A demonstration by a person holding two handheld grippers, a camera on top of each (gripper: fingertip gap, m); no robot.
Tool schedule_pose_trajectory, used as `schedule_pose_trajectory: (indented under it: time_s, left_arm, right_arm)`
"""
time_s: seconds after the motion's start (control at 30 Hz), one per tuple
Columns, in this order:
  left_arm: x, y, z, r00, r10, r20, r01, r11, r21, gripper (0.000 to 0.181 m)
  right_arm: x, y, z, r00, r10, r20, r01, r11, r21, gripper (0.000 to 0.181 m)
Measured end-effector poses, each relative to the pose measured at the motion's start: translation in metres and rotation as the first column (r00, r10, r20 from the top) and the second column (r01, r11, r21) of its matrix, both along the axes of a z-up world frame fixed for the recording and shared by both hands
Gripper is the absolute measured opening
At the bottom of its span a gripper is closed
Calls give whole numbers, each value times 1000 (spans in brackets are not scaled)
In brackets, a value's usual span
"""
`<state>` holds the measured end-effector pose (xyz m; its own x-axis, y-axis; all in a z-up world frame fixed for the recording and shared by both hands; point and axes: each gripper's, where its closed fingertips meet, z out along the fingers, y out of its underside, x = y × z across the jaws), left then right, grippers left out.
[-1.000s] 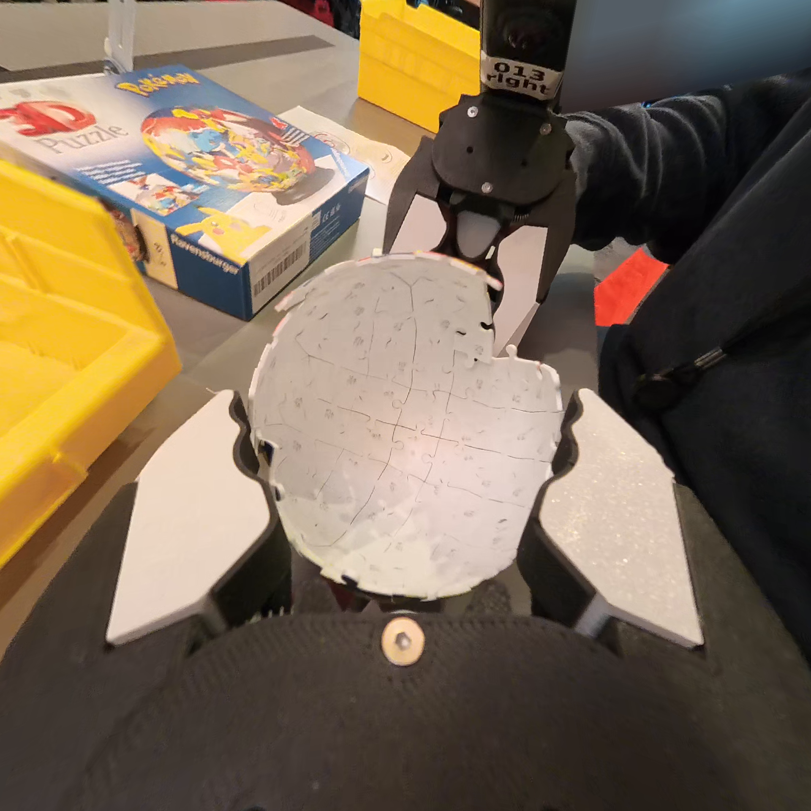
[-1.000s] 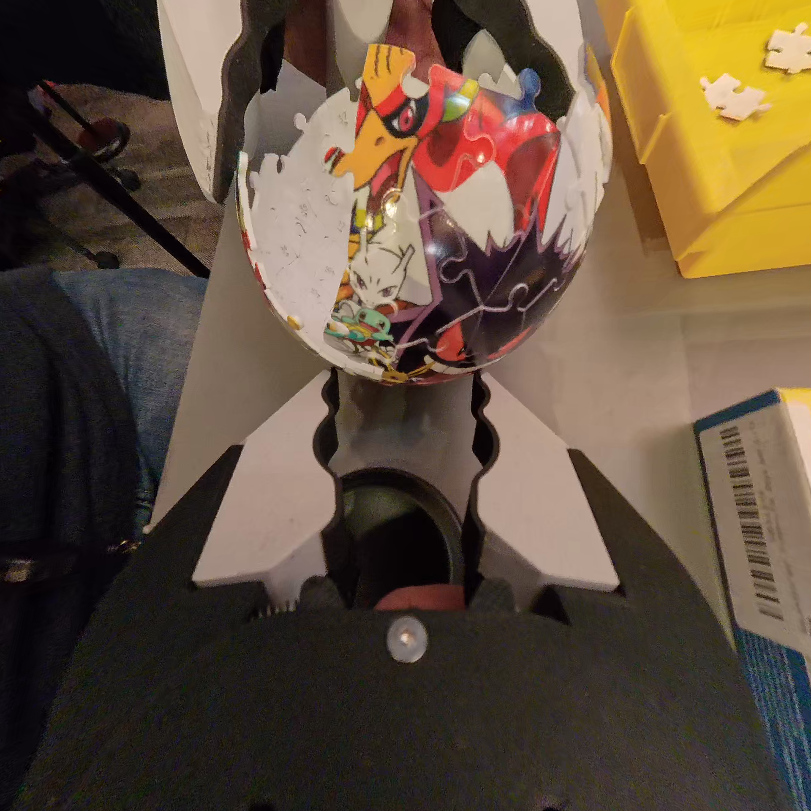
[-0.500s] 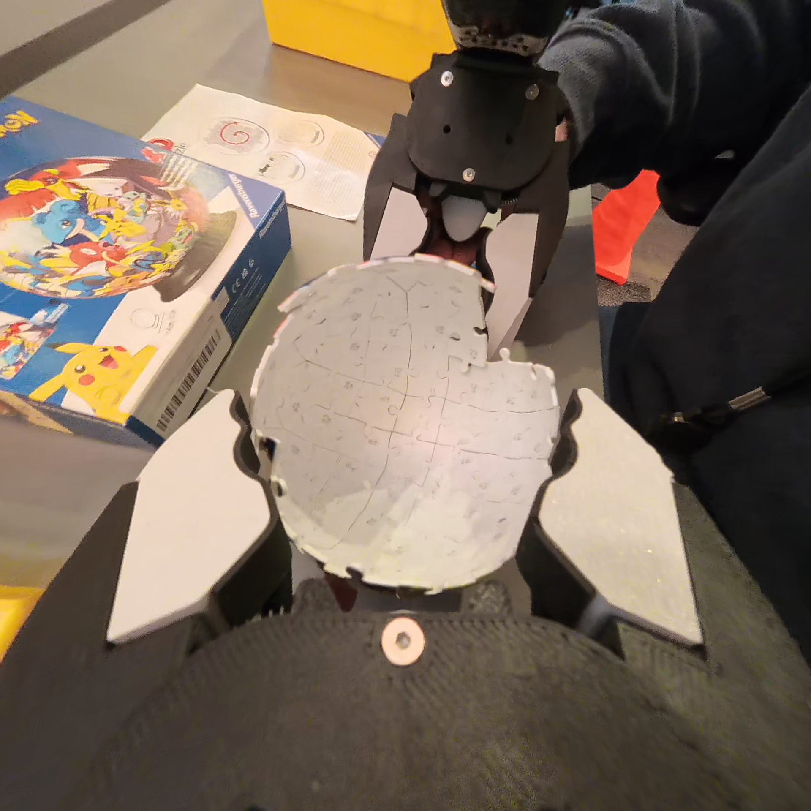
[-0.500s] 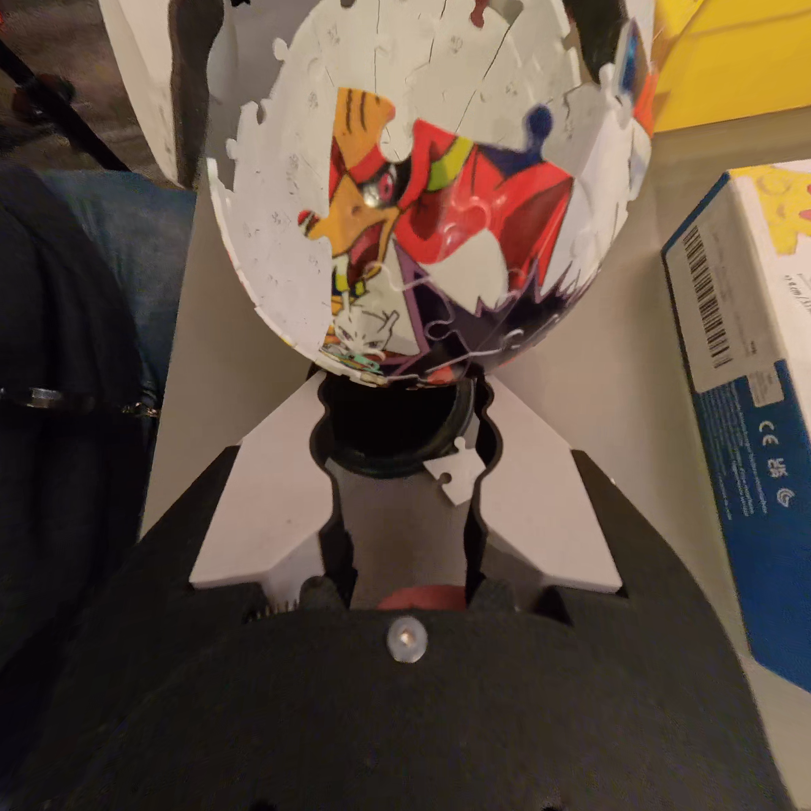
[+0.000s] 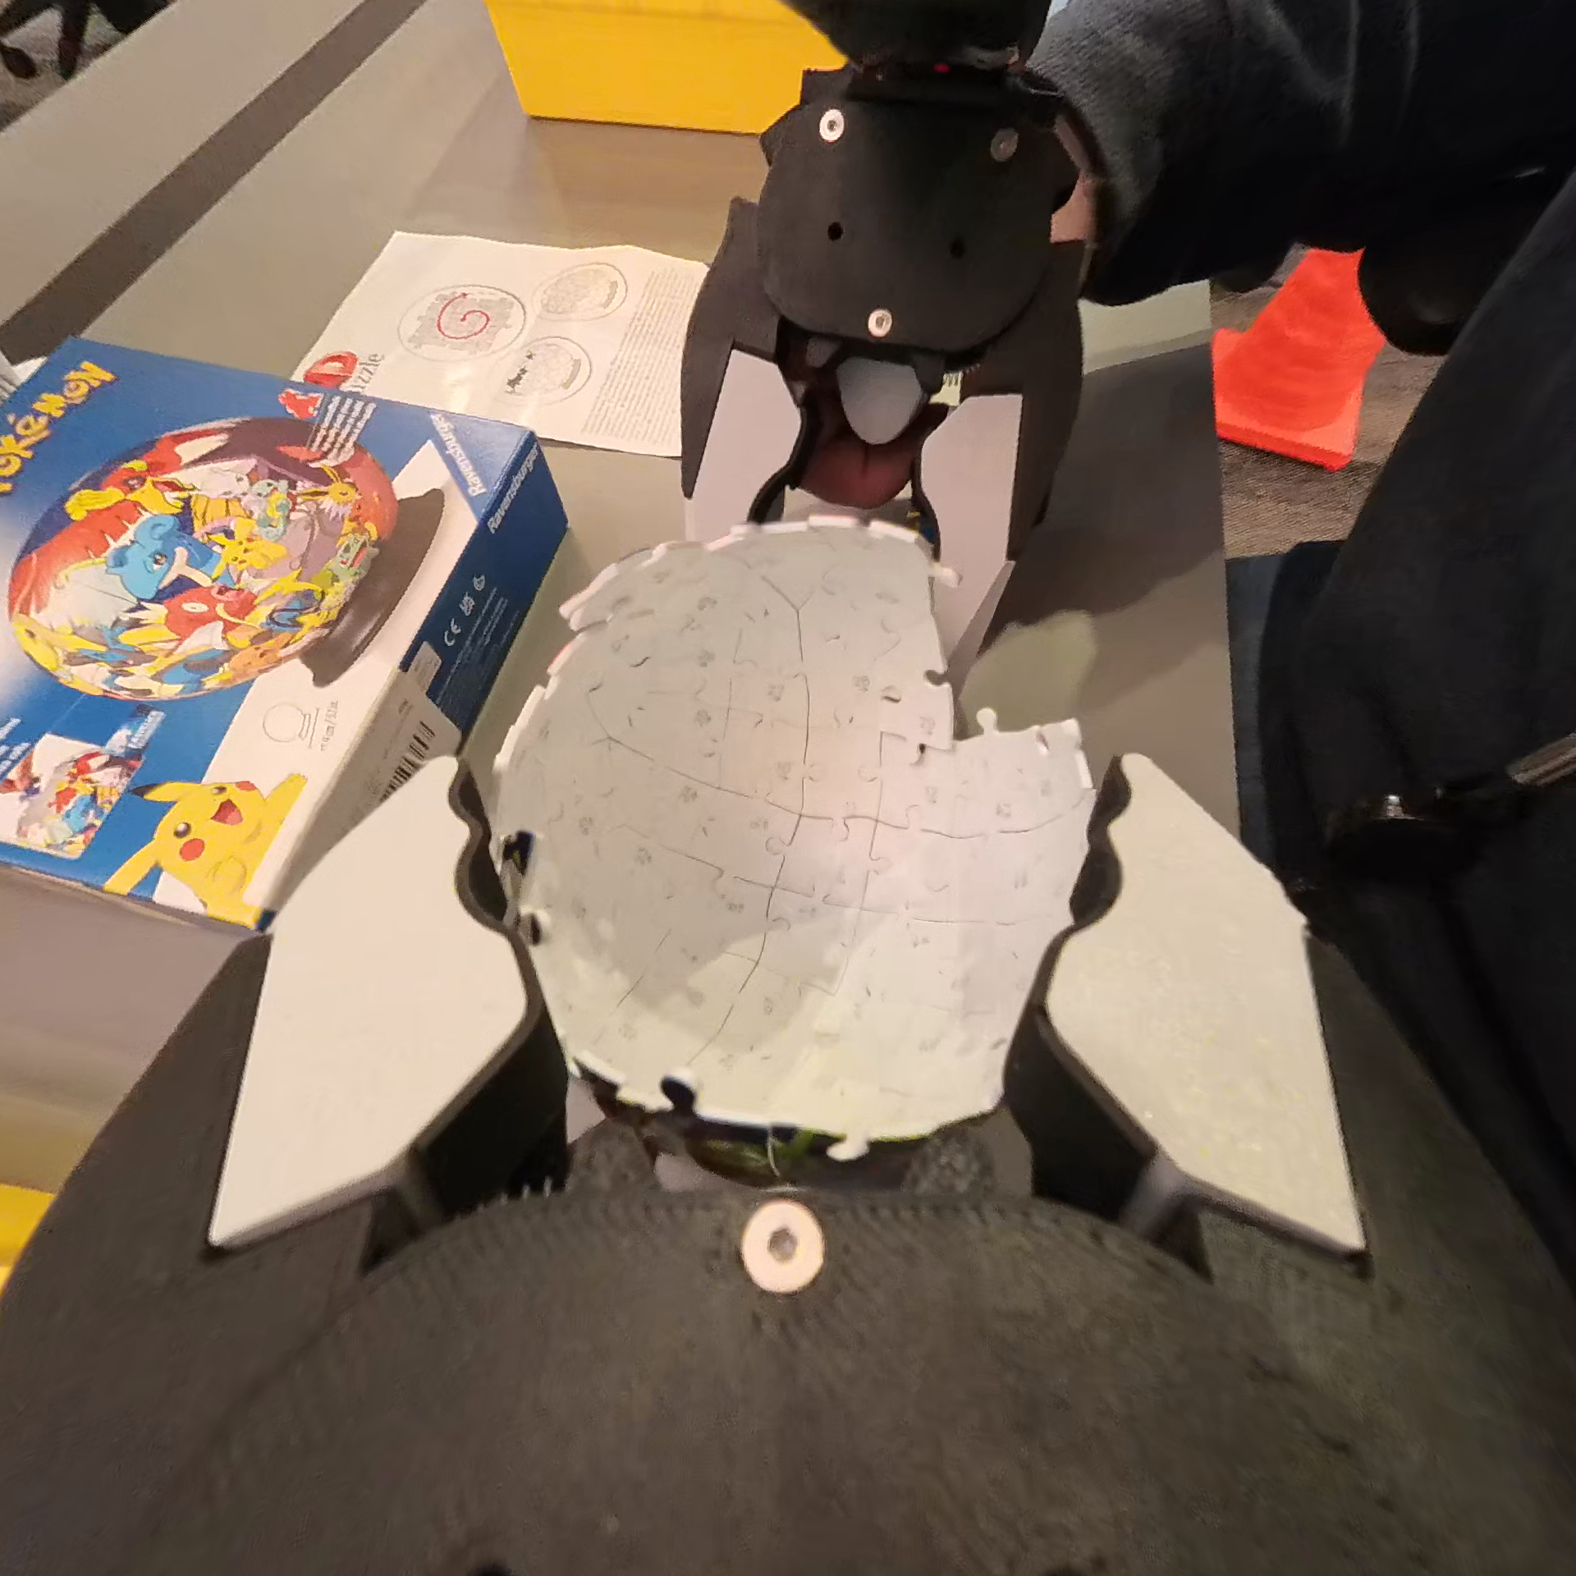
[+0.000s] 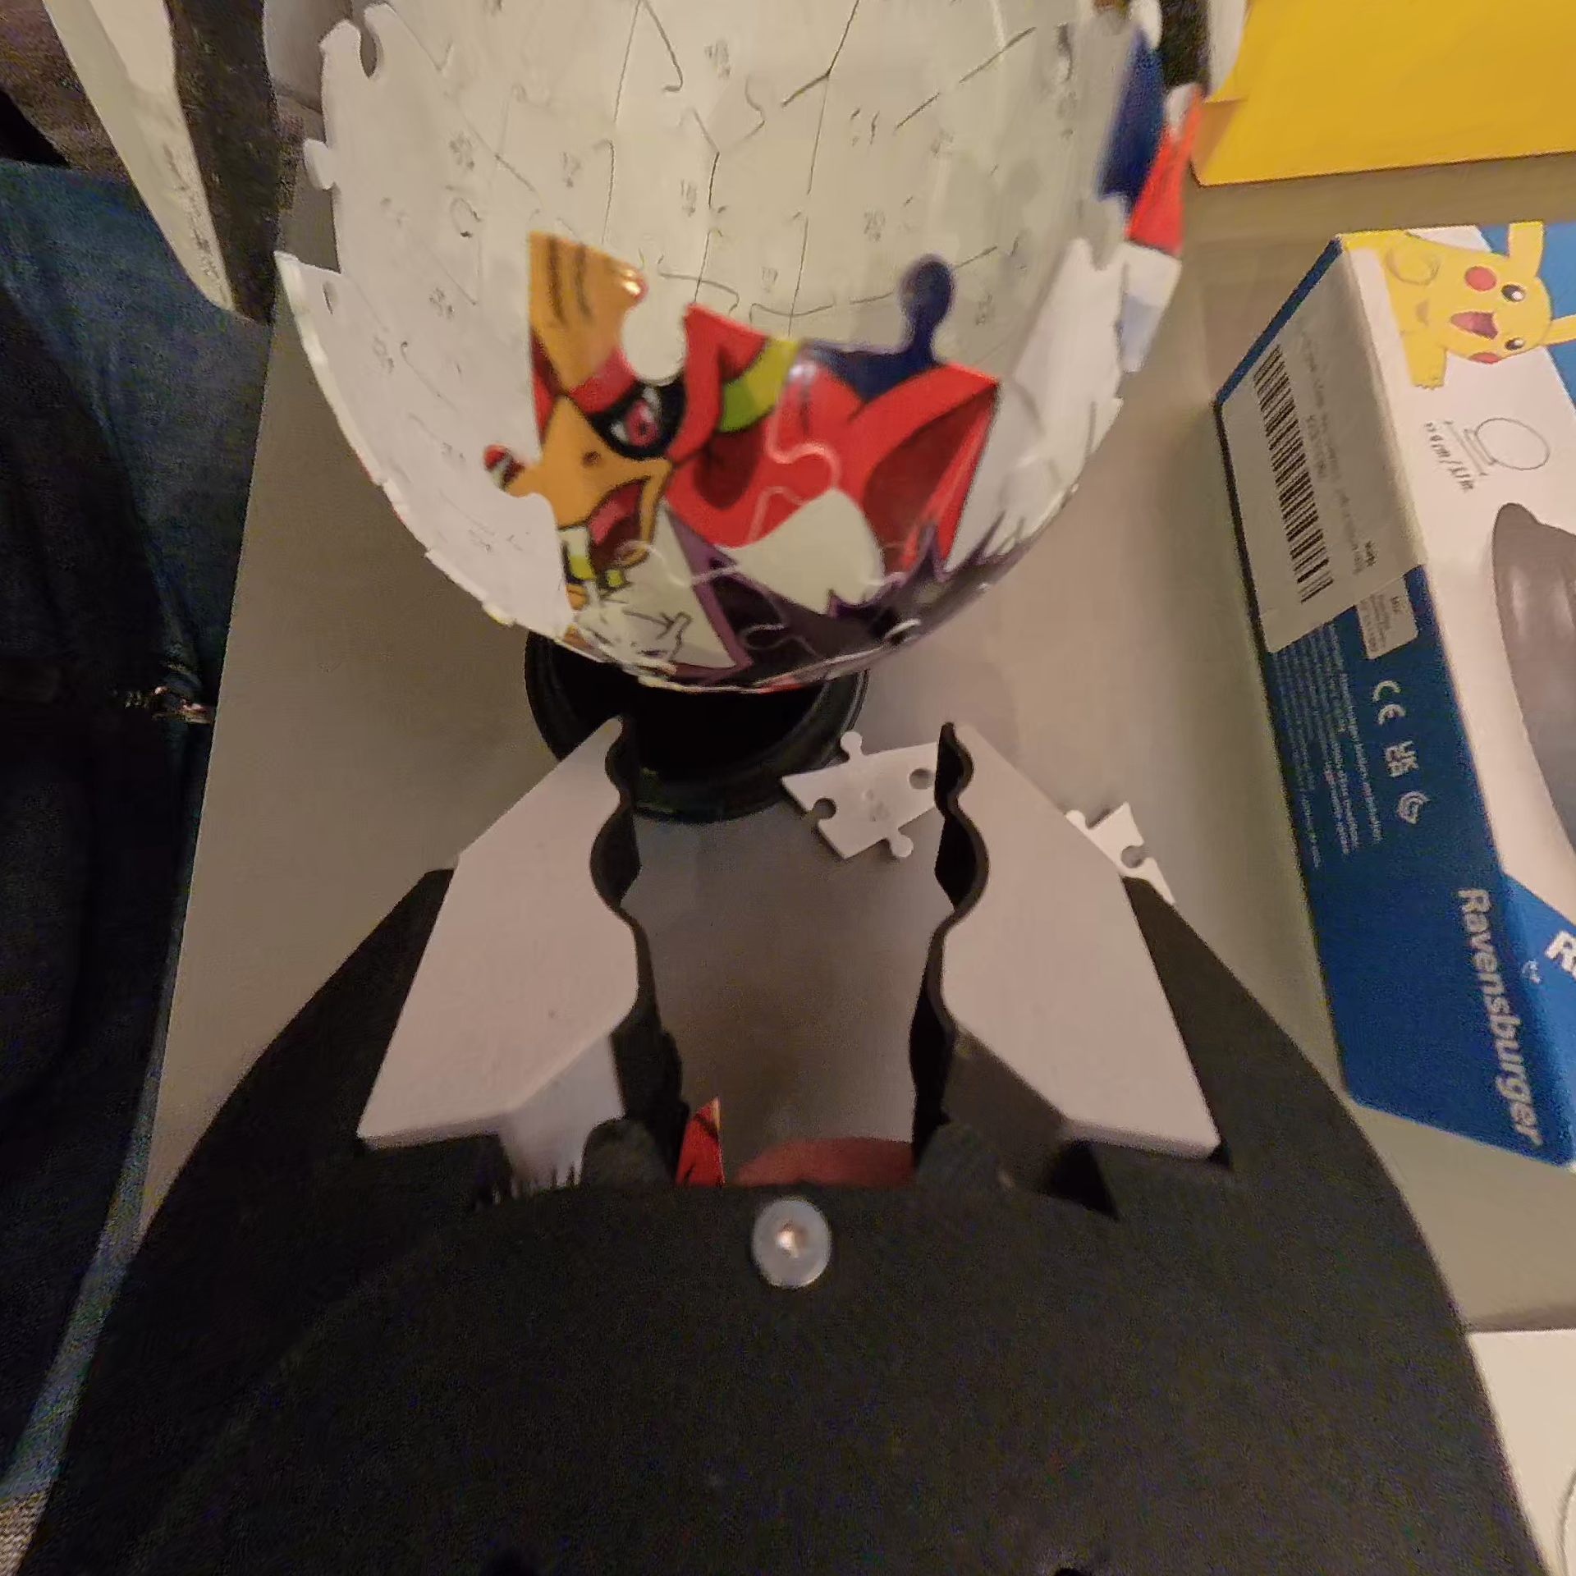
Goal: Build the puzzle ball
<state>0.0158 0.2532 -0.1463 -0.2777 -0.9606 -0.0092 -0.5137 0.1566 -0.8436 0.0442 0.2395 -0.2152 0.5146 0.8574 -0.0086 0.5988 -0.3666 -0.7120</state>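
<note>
Half-built puzzle ball being held mid-frame

The left gripper fingers are clamping the puzzle ball; the right gripper fingers are standing narrowly apart, apparently empty; loose pieces are lying on the tabletop, still unplaced.

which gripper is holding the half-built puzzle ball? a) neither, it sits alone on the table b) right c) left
c: the left gripper has both fingers pressed against the sides of the puzzle ball, while the right gripper is open with only table and a loose piece between its fingers.
</note>
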Motion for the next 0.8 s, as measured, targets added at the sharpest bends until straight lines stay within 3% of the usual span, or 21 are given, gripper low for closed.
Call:
schedule_pose_trajectory:
  time_s: [0.37, 0.47, 0.7, 0.8]
  left_arm:
    - [12, -16, -5, 998, 3, -64, 8, 985, 171, 130]
    - [9, -20, -5, 998, -15, -69, 26, 987, 159, 133]
    - [-14, -19, -10, 997, -74, -33, 72, 997, -41, 145]
    - [-19, -15, -24, 994, -103, -26, 103, 994, -20, 146]
  right_arm:
    - [12, -12, -13, 999, -22, 42, 22, 1000, 4, 67]
    - [15, -15, -14, 999, -24, 48, 24, 1000, 10, 67]
    - [23, -23, -11, 999, -18, 43, 18, 1000, 6, 68]
    - [26, -28, -7, 999, -13, 31, 13, 1000, -3, 67]
